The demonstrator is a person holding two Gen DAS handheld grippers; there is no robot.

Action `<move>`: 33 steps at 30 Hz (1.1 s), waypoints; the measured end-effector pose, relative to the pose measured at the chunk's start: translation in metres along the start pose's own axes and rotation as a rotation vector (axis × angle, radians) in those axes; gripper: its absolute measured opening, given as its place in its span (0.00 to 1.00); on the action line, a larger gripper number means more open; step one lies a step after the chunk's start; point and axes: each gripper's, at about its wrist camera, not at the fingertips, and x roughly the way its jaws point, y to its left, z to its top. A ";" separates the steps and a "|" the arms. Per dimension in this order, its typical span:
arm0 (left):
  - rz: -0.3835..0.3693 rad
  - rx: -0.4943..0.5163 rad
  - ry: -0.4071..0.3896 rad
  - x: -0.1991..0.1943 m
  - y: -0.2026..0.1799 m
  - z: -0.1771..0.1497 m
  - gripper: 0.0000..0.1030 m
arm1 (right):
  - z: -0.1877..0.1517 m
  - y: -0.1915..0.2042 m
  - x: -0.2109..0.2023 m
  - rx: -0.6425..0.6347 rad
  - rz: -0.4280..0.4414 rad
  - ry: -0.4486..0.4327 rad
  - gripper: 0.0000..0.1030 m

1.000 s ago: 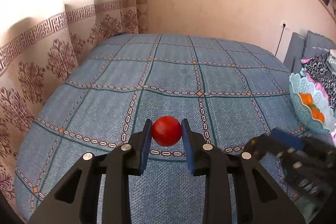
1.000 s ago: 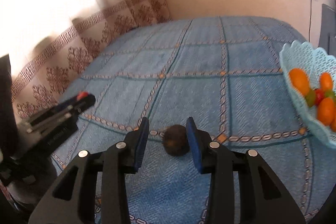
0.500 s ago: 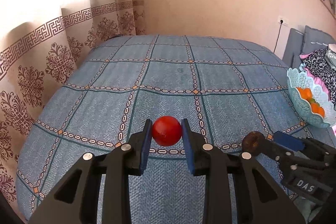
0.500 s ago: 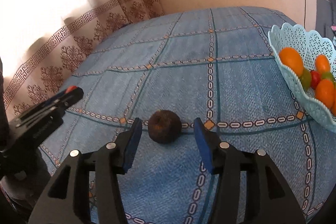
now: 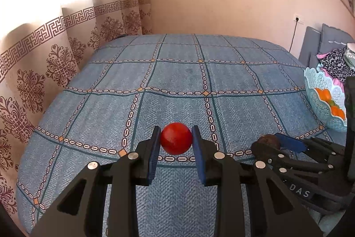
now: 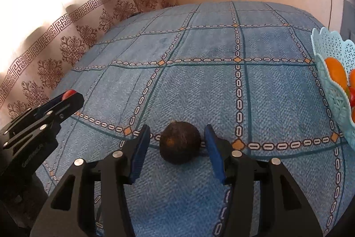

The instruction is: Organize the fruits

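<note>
Right wrist view alone shows gaps between the right tool point(image 6: 175, 143) and brown fruit point(image 6: 180, 142); left tool point(image 5: 175, 141) clamps the red fruit point(image 5: 176, 138).

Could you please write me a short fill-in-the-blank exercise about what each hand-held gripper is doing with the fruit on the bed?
1. The left hand-held gripper is shut on a round fruit whose colour is ____.
2. The right hand-held gripper is ____, with gaps between its pads and the dark brown fruit.
3. The dark brown fruit rests on the blue ____.
4. The orange fruits lie in a light blue ____.

Missing words: red; open; bedspread; basket
</note>
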 end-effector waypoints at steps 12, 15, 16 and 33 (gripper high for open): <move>-0.037 0.009 -0.011 -0.005 -0.006 0.002 0.28 | 0.001 -0.006 -0.043 -0.015 -0.006 -0.093 0.35; -0.053 0.031 -0.011 -0.008 -0.016 0.004 0.28 | 0.004 -0.014 -0.061 -0.003 -0.017 -0.127 0.35; -0.057 0.041 -0.013 -0.009 -0.019 0.006 0.28 | 0.004 -0.017 -0.066 0.001 -0.020 -0.137 0.35; -0.219 0.151 -0.032 -0.029 -0.095 0.035 0.28 | 0.003 -0.092 -0.142 0.143 -0.016 -0.264 0.35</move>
